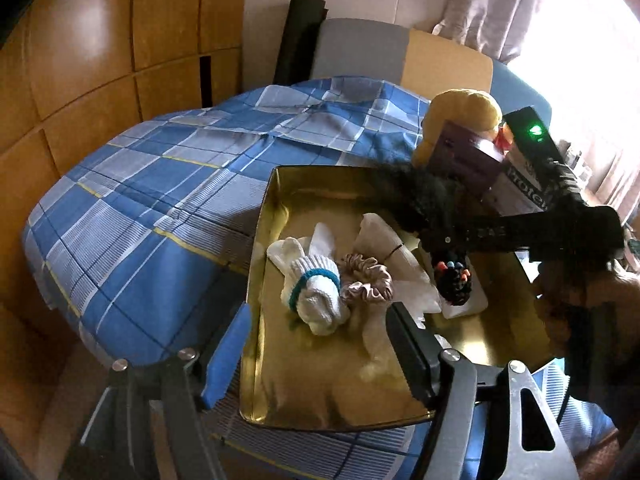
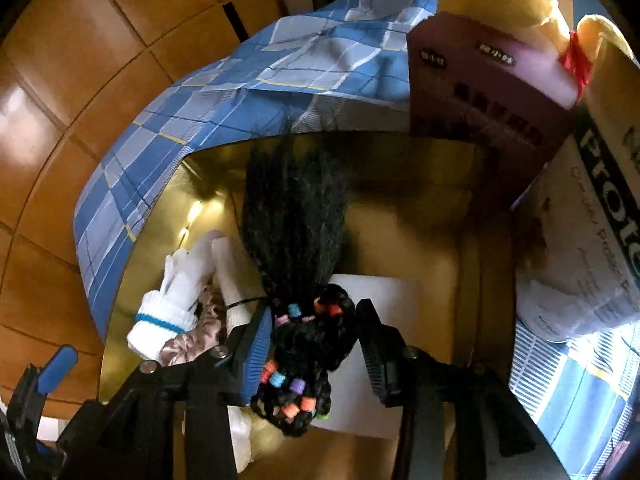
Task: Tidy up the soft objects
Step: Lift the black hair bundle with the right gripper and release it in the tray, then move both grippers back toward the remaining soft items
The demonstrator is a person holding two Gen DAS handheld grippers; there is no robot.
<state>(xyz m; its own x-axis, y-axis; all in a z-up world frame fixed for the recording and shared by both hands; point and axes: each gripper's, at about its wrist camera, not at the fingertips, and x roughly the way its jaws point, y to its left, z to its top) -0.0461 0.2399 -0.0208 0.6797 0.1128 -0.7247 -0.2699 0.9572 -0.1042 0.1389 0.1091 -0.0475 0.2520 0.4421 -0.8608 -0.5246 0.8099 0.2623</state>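
Note:
A gold metal tray (image 1: pixel 332 396) lies on the blue plaid bed. In it are a white knit glove with a teal band (image 1: pixel 316 292), a pink satin scrunchie (image 1: pixel 368 284), white cloth (image 1: pixel 384 236) and a black braided hairpiece with coloured beads (image 1: pixel 452 280). My left gripper (image 1: pixel 316 352) is open and empty above the tray's near edge. My right gripper (image 2: pixel 312 344) is open, its fingers either side of the hairpiece (image 2: pixel 304 320), which rests over a white card (image 2: pixel 380 340). The glove (image 2: pixel 172 312) and scrunchie (image 2: pixel 196 336) lie to its left.
A yellow plush toy (image 1: pixel 460 108), a purple box (image 1: pixel 464 156) and a white "Protein" box (image 1: pixel 528 188) stand at the tray's far right. Wooden wardrobe panels (image 1: pixel 100 60) line the left. A curtain and bright window (image 1: pixel 560 20) are at the right.

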